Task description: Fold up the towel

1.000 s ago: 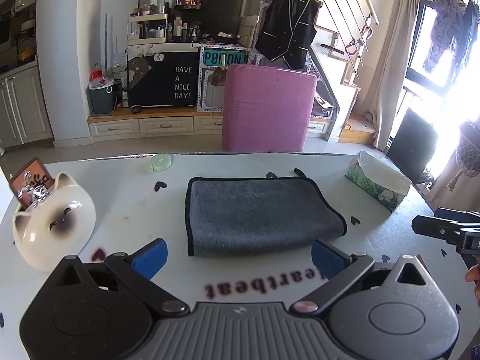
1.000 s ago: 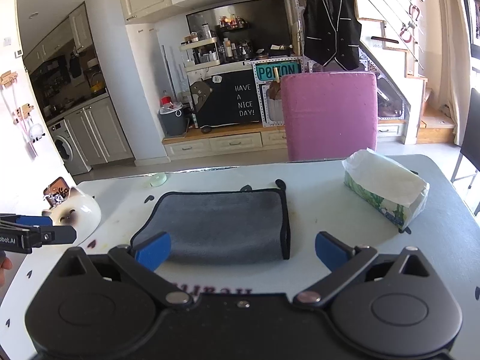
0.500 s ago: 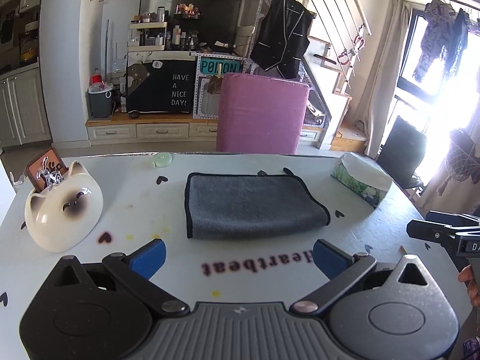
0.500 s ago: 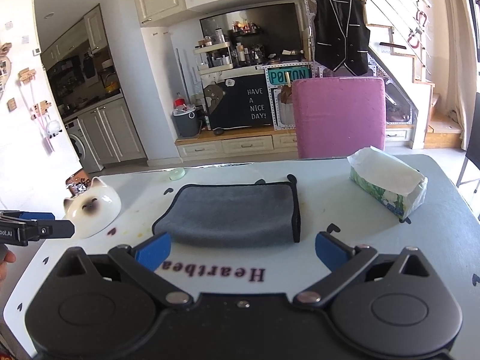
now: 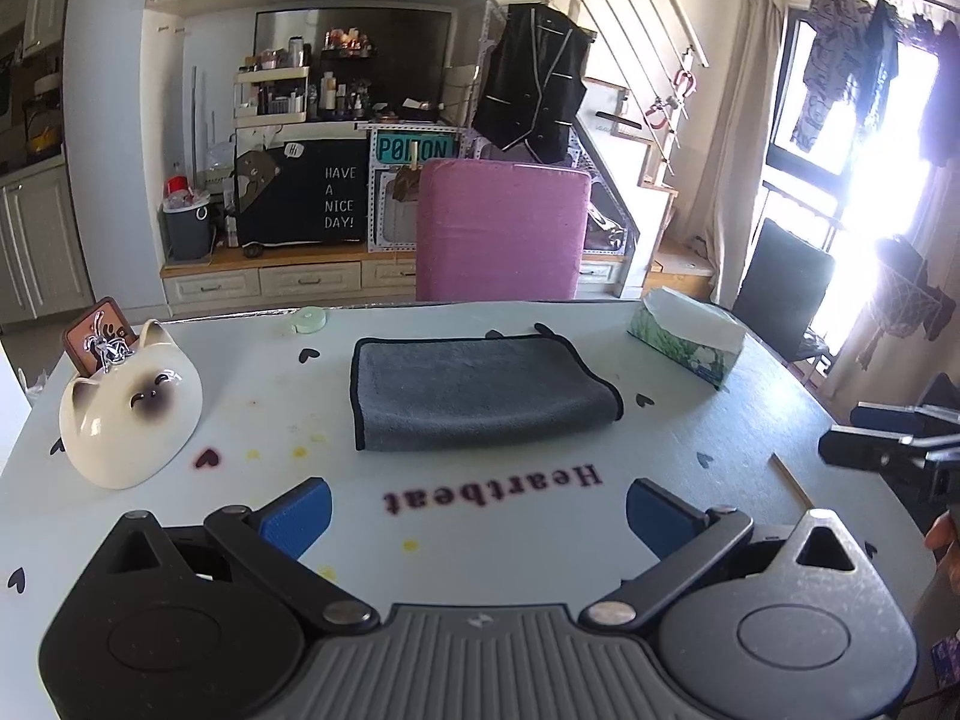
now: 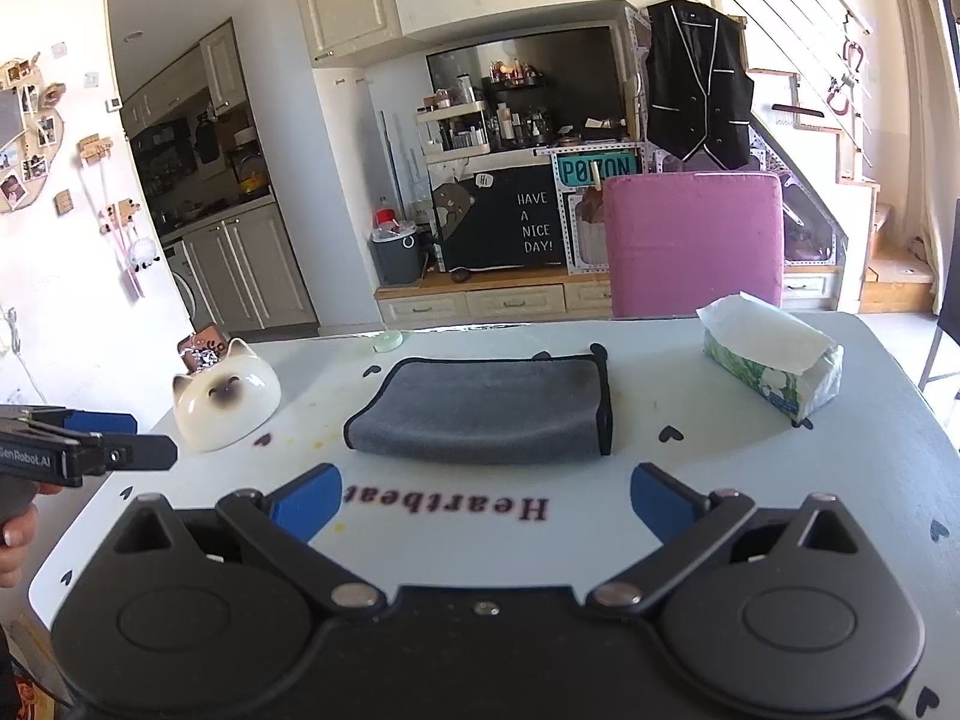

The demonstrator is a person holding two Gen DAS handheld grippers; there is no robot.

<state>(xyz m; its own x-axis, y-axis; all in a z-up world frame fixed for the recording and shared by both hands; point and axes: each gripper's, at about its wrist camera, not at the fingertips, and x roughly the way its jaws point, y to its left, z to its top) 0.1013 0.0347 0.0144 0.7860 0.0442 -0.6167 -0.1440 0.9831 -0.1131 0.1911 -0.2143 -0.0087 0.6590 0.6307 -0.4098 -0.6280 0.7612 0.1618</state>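
Both claws are pulling back now, and the grey towel looks smaller in each wrist view than it did a second ago, with more of the bench showing in front of it. The towel lies flat in the middle of the bench, toward the far edge, a neat folded rectangle with its dark piping stacked along one short side and a rounded fold on the other. The left claw is spread wide with nothing between its blue pads, hanging over the near edge above the "Heartbeat" lettering. The right claw is just as wide and just as empty, also well short of the cloth. To the left sits the cat-face dish, and near the right edge the tissue pack, neither touching the towel. With both claws off and retreating, I'd judge the fold finished, or at most one more halving left.
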